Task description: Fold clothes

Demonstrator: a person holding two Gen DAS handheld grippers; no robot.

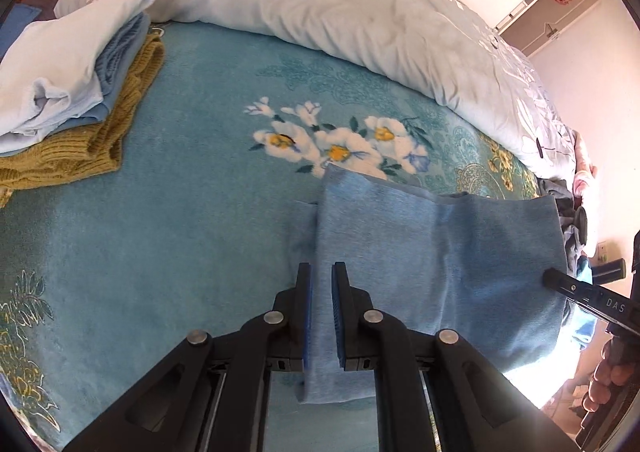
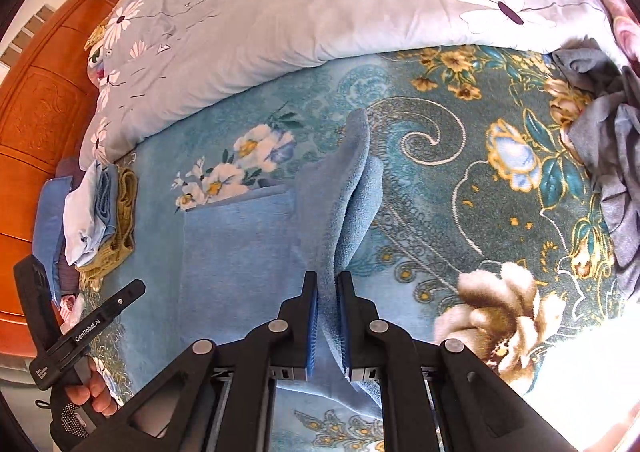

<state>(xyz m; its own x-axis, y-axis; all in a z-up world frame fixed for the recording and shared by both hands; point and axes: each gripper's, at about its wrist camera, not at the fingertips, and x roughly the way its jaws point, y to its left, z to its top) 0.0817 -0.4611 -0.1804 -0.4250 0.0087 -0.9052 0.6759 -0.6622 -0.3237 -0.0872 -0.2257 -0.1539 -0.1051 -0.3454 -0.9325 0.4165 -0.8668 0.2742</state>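
A blue fleece garment (image 1: 440, 264) hangs stretched between both grippers above the teal flowered blanket (image 1: 160, 219). My left gripper (image 1: 321, 272) is shut on the garment's left edge, with cloth running down between the blue pads. In the right wrist view my right gripper (image 2: 328, 284) is shut on a bunched fold of the same blue garment (image 2: 348, 187), which rises in a ridge ahead of the fingers. The other gripper and the hand holding it show at the left (image 2: 88, 328) of that view.
A stack of folded clothes (image 1: 68, 99), pale blue over olive knit, lies at the far left of the bed. A rolled grey flowered quilt (image 1: 320, 11) runs along the back. Crumpled grey clothes (image 2: 608, 155) lie at the right. A wooden headboard (image 2: 36, 139) stands at the left.
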